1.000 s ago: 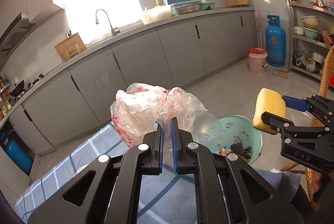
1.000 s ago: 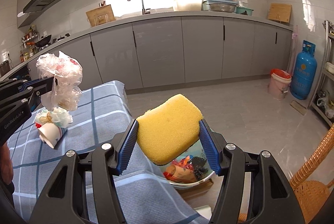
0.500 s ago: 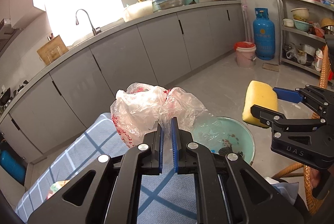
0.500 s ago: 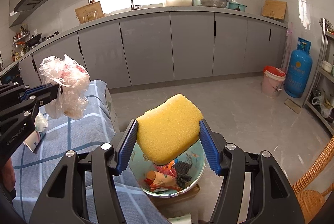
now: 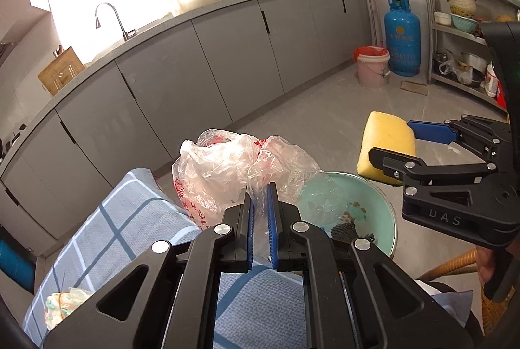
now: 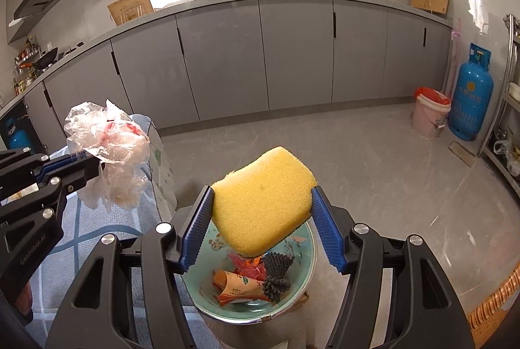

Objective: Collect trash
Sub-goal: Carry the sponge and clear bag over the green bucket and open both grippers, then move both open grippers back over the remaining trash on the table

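Observation:
My left gripper [image 5: 258, 196] is shut on a crumpled clear plastic bag [image 5: 227, 167] with red print, held above the edge of the blue checked tablecloth [image 5: 113, 235]. From the right wrist view the bag [image 6: 107, 150] hangs from that gripper [image 6: 94, 165] at the left. My right gripper [image 6: 261, 206] holds a yellow sponge [image 6: 263, 199] between its blue pads, which are opening and still touch it. Directly under the sponge sits a teal bowl [image 6: 312, 251] holding wrappers and dark scraps [image 6: 247, 284]. In the left wrist view the sponge [image 5: 385, 141] hovers over the bowl's [image 5: 386, 206] far rim.
A crumpled cup with tissue [image 5: 65, 306] lies on the cloth at lower left. Grey cabinets run along the back wall. A pink bucket [image 5: 372, 66] and a blue gas cylinder [image 5: 401, 37] stand by a metal shelf. A wicker chair [image 6: 494, 300] is at lower right.
Both grippers have moved past the table edge and lower, so the bowl now sits below the sponge. The sponge has tilted between slightly wider pads. The bag stays gripped.

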`<action>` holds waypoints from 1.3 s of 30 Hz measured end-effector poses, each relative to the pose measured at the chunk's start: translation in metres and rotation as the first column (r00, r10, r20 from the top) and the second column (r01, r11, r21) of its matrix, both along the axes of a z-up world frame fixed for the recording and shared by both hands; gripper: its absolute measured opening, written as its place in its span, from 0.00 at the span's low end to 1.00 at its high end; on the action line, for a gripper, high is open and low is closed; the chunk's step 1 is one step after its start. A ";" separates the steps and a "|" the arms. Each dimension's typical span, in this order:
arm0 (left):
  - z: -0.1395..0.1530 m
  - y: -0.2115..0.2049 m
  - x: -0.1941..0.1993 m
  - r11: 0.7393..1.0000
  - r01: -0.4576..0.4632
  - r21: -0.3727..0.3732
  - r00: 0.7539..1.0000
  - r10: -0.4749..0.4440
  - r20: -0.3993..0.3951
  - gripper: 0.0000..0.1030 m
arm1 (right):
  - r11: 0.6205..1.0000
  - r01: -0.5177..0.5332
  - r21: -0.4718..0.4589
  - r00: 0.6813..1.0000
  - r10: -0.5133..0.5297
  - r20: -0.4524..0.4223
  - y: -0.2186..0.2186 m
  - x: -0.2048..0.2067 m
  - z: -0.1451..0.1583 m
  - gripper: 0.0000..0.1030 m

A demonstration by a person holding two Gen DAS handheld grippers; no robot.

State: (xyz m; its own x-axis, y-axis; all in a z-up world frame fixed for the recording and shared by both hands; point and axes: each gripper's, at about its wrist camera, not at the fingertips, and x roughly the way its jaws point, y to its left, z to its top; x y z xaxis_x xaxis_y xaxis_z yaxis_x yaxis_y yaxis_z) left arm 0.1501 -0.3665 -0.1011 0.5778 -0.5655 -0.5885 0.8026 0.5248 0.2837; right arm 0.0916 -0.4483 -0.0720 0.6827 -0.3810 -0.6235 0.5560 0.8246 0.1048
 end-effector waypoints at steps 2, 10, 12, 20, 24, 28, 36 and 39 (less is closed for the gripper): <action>-0.007 -0.003 0.002 1.000 0.001 0.013 1.000 -0.001 -0.010 0.11 | 1.000 0.002 0.011 1.000 -0.002 0.000 -0.005 0.002 -0.004 0.61; -0.023 -0.003 0.002 0.999 -0.019 0.027 1.000 0.019 0.004 0.55 | 0.998 0.057 0.008 0.998 -0.058 0.020 -0.018 -0.001 -0.012 0.76; -0.024 0.001 0.004 0.999 -0.036 0.033 0.999 0.036 0.006 0.59 | 0.997 0.074 0.015 0.997 -0.074 0.020 -0.019 -0.007 -0.013 0.76; -0.012 0.026 0.004 0.995 -0.097 0.006 0.995 0.097 -0.007 0.74 | 0.991 0.116 0.064 0.992 -0.118 0.032 -0.006 -0.032 -0.013 0.84; -0.004 0.047 -0.003 0.992 -0.125 -0.009 0.992 0.125 0.002 0.81 | 0.990 0.116 0.079 0.992 -0.118 0.031 0.008 -0.039 -0.013 0.84; 0.005 0.069 -0.008 0.987 -0.156 -0.025 0.988 0.156 0.001 0.83 | 0.989 0.111 0.103 0.993 -0.115 0.035 0.025 -0.047 -0.010 0.85; 0.019 0.114 -0.009 0.972 -0.226 -0.059 0.974 0.225 -0.015 0.83 | 0.995 0.046 0.087 0.998 -0.049 0.030 0.063 -0.039 0.002 0.85; 0.023 0.128 -0.007 0.966 -0.248 -0.068 0.969 0.247 -0.020 0.83 | 0.997 0.025 0.077 0.999 -0.028 0.035 0.076 -0.033 0.008 0.86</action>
